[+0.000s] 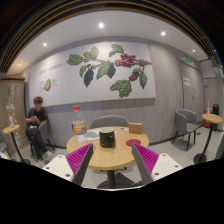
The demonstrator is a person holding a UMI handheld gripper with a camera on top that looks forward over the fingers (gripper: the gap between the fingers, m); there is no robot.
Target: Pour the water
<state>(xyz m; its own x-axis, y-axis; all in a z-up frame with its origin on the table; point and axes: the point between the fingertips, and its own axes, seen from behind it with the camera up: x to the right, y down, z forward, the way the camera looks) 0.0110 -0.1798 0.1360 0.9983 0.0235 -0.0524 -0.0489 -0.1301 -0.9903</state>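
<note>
Bottle (76, 119), red-capped, presumed water source, stands upright at near-left edge of round wooden surface (120, 151); contents not discernible. Dark cup (107, 139) sits mid-surface, right of bottle, apart from it. Tool (112, 160) held back from surface, fingers spread wide, holding nothing; pink pads (80, 160) frame surface. Bottle lies beyond and left of left finger; cup ahead, between fingers. Risks: bottle near edge, a clipped approach could tip it off; poor grip could spill. Seated person (38, 120) far left, uninvolved.
</note>
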